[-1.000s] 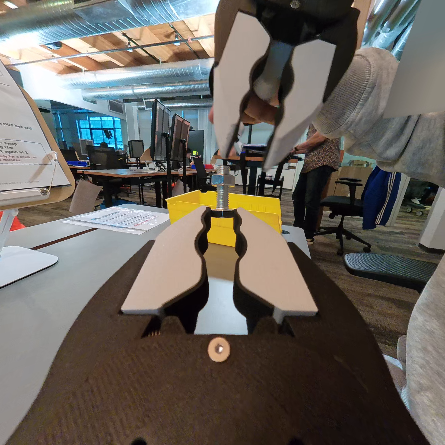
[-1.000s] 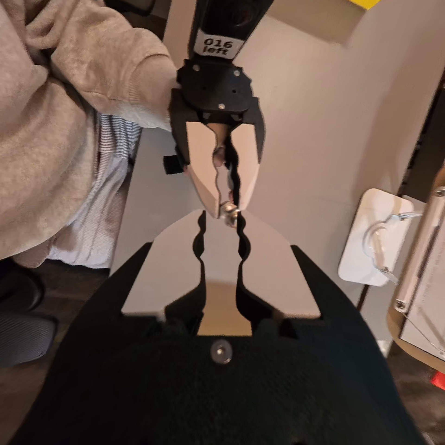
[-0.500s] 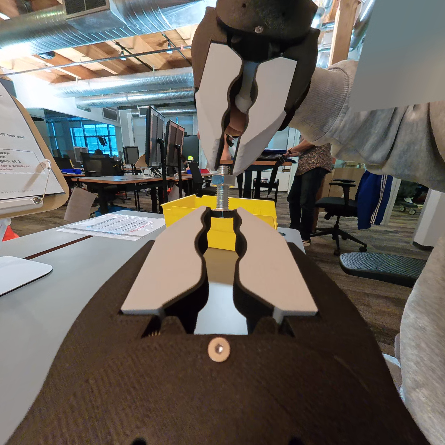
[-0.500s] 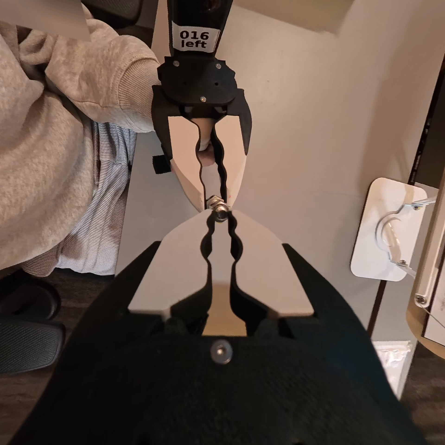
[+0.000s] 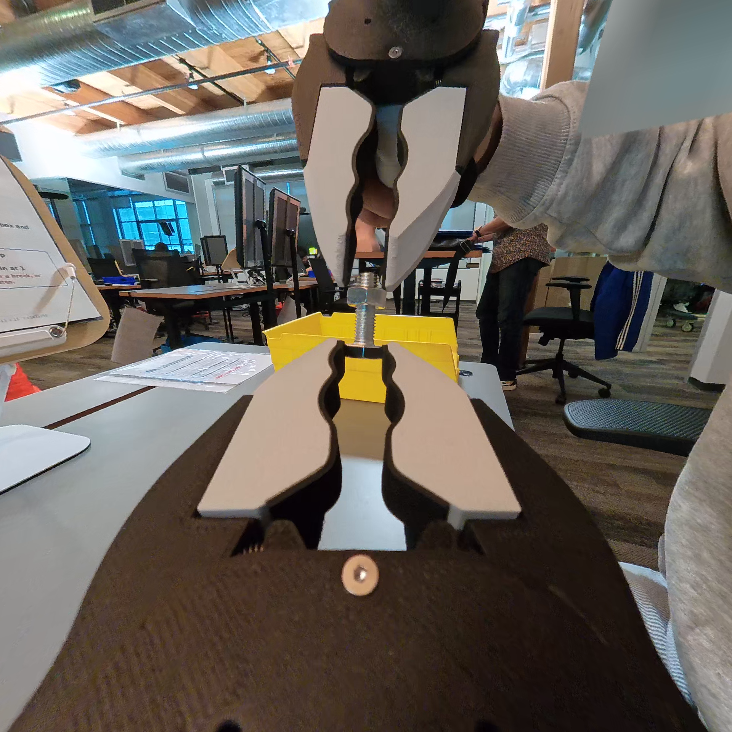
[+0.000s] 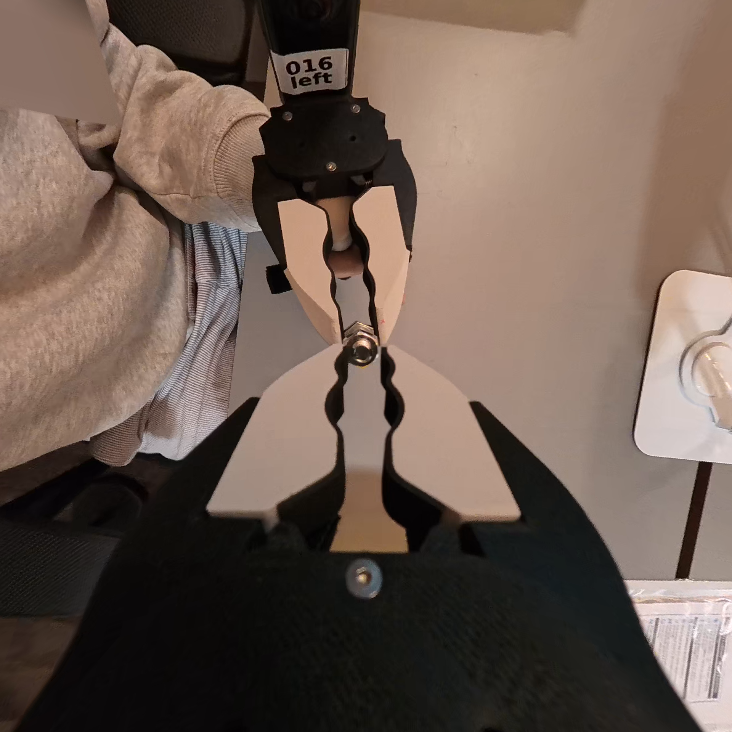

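Note:
My left gripper (image 5: pixel 362 348) is shut on the head end of a silver bolt (image 5: pixel 363 328) and holds it upright above the grey table (image 5: pixel 119 435). A hex nut (image 5: pixel 363 296) sits near the top of the thread. My right gripper (image 5: pixel 362 283) comes straight down from above, and its fingertips close on the nut. In the right wrist view, my right gripper (image 6: pixel 361 350) flanks the nut (image 6: pixel 358 350), seen end-on. The left gripper (image 6: pixel 360 336) reaches in from the top of that view. A person's grey sleeves hold both tools.
A yellow bin (image 5: pixel 416 340) stands on the table just behind the bolt. A printed sheet (image 5: pixel 190 366) lies at the left. A white stand base (image 5: pixel 35 451) carries a clipboard sign (image 5: pixel 35 277). An office chair (image 5: pixel 562 328) and a standing person (image 5: pixel 511 297) are beyond the table edge. The grippers are tip to tip, or close to it.
The right gripper has swung from a tilt to straight above the bolt, narrowed its jaws onto the nut and turned with it. The left gripper keeps the bolt nearly still.

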`<state>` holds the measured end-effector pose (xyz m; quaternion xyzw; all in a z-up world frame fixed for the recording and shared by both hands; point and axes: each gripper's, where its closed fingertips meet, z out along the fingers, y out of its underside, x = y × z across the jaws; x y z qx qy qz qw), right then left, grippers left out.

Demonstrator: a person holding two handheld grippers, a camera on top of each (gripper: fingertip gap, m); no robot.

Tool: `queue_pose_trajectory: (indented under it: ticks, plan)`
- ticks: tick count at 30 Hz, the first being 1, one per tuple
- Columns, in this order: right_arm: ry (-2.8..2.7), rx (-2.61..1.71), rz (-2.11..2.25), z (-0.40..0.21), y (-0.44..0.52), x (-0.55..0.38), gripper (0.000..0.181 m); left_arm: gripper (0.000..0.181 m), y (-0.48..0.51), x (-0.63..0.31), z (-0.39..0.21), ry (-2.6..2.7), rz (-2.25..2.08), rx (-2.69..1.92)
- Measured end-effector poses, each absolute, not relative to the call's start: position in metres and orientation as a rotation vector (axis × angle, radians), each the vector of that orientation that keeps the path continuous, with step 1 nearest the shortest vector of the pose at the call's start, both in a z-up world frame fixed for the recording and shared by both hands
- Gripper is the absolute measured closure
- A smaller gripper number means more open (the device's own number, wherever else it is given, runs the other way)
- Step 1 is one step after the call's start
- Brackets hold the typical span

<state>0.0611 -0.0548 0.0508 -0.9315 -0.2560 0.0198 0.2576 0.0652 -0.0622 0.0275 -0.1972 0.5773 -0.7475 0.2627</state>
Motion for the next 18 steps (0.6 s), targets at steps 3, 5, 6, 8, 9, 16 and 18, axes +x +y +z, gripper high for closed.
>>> queue_pose_trajectory:
  ticks: [3, 5, 6, 8, 9, 16, 18]
  plan:
    - [-0.692, -2.495, -0.001, 0.054, -0.052, 0.064, 0.163, 0.163, -0.058, 0.067, 0.029, 1.539, -2.039, -0.557]
    - [-0.680, -2.463, -0.026, 0.057, -0.050, 0.065, 0.162, 0.163, -0.055, 0.067, 0.031, 1.518, -2.064, -0.577]
    - [-0.669, -2.444, -0.034, 0.059, -0.049, 0.065, 0.162, 0.163, -0.053, 0.067, 0.033, 1.506, -2.082, -0.582]
    - [-0.635, -2.406, -0.060, 0.061, -0.047, 0.067, 0.162, 0.163, -0.051, 0.066, 0.035, 1.487, -2.105, -0.588]
    - [-0.613, -2.388, -0.073, 0.062, -0.046, 0.068, 0.162, 0.162, -0.050, 0.066, 0.035, 1.480, -2.109, -0.592]
    - [-0.338, -2.105, -0.103, 0.069, -0.042, 0.077, 0.163, 0.163, -0.041, 0.068, 0.039, 1.415, -2.138, -0.629]
    - [-0.251, -1.988, -0.078, 0.069, -0.042, 0.076, 0.164, 0.163, -0.038, 0.068, 0.040, 1.390, -2.158, -0.645]
